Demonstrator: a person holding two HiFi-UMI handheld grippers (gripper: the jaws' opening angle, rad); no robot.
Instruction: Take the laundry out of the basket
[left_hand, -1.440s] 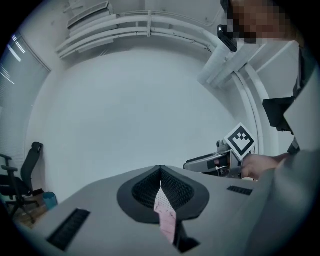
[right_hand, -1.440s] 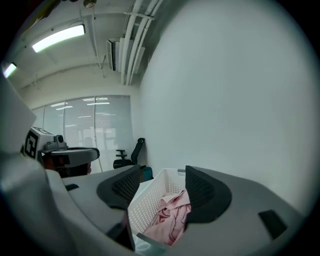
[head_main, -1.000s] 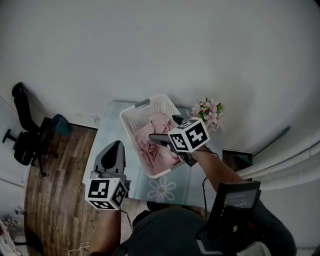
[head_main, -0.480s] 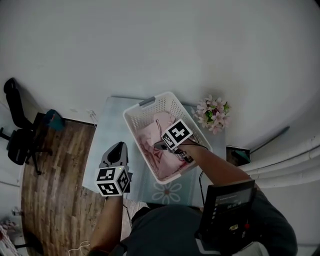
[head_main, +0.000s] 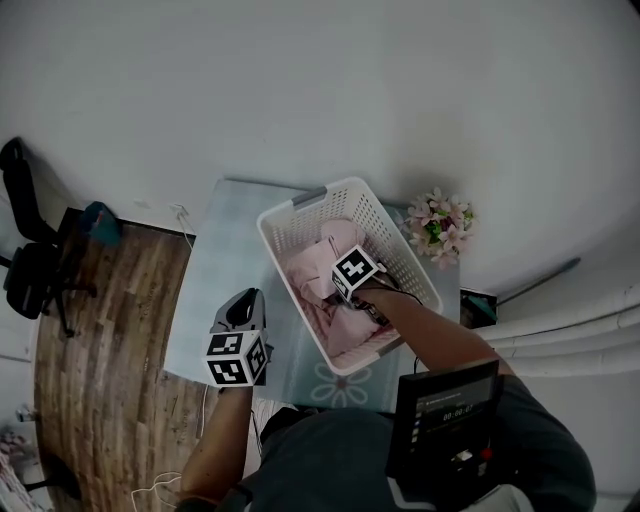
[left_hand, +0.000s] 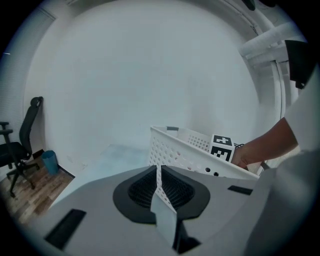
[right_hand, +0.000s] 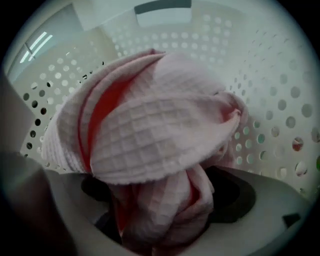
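Right gripper (head_main: 330, 290) has dropped deeper into basket (head_main: 392, 228), now clamped on pink laundry (right_hand: 160, 135); left gripper (left_hand: 159, 175) closed, empty, above worktop (head_main: 222, 285).

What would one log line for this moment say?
right hand-held gripper: shut on pink waffle-weave cloth inside white laundry basket | left hand-held gripper: shut, empty, outside basket

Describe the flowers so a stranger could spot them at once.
Start at the pale table by the white wall; a white perforated basket sits on it. The flowers stand just right of it, the only pink blooms with green leaves.
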